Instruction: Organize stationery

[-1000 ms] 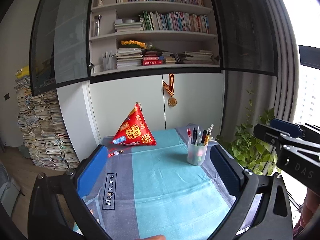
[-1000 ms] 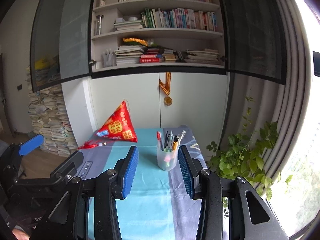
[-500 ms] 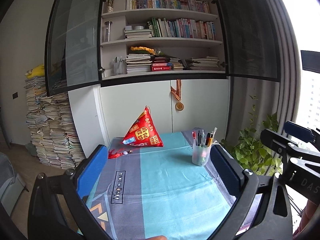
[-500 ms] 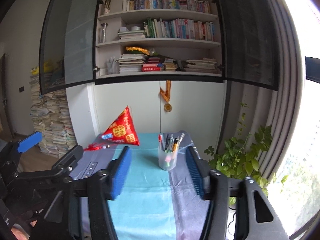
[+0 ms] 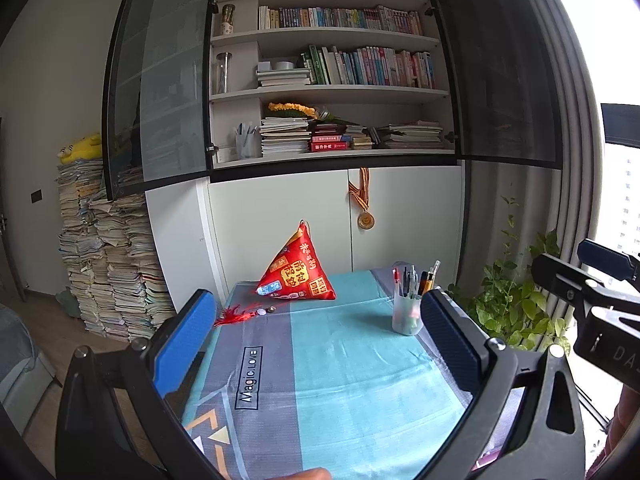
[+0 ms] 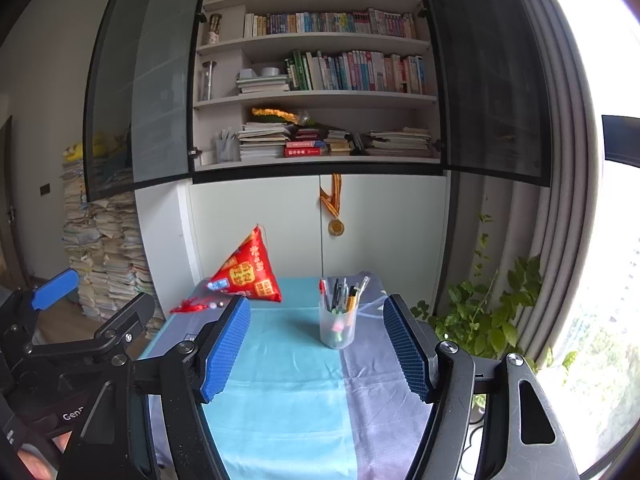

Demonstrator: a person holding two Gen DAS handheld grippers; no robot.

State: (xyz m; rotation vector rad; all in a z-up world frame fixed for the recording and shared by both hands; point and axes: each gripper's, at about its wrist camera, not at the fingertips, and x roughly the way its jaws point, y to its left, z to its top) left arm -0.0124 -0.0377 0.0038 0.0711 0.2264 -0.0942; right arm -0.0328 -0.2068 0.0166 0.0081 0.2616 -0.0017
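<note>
A translucent pen cup (image 5: 407,315) holding several pens stands at the far right of the table on a teal and grey cloth (image 5: 340,368). It also shows in the right wrist view (image 6: 337,327). My left gripper (image 5: 320,344) is open and empty, held back over the near part of the table. My right gripper (image 6: 318,350) is open and empty, well short of the cup, which appears between its fingers. The right gripper's body shows at the right edge of the left wrist view.
A red triangular pouch (image 5: 298,272) with a red tassel (image 5: 236,314) sits at the table's far left. A white cabinet and bookshelf stand behind. A potted plant (image 6: 484,320) is to the right, stacks of papers (image 5: 108,264) to the left.
Both grippers have pulled back and up from the table, so the cup looks farther away. The right gripper's jaws have opened wider.
</note>
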